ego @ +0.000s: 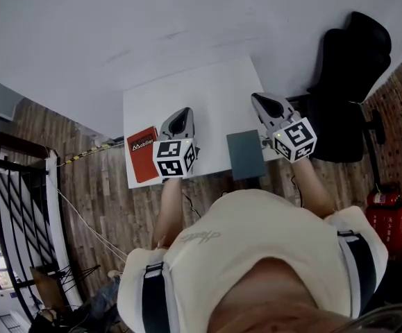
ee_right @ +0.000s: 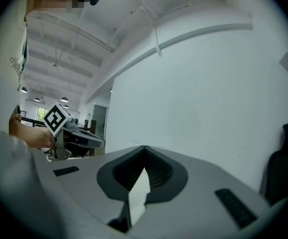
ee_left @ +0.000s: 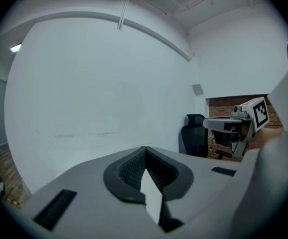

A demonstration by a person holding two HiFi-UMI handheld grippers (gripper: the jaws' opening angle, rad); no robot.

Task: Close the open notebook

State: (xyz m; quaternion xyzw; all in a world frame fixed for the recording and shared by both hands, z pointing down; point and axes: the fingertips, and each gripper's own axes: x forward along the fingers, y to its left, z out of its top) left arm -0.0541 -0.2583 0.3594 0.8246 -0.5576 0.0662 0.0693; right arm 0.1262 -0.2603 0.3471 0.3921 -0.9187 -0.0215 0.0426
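Observation:
In the head view a grey-green notebook (ego: 246, 155) lies closed at the front edge of the white table (ego: 214, 89), overhanging it a little. A red book (ego: 143, 154) lies closed at the table's front left corner. My left gripper (ego: 180, 118) hangs above the table beside the red book, jaws shut and empty. My right gripper (ego: 260, 101) is held over the table's right side, just right of the grey-green notebook, also shut with nothing in it. Both gripper views face the white wall, jaws (ee_left: 144, 148) (ee_right: 144, 147) pressed together; the notebooks are hidden there.
A black office chair (ego: 346, 82) stands right of the table by a brick wall. A red fire extinguisher (ego: 388, 217) sits on the wooden floor at far right. A black railing (ego: 13, 207) runs along the left. The white wall (ego: 152, 26) is behind the table.

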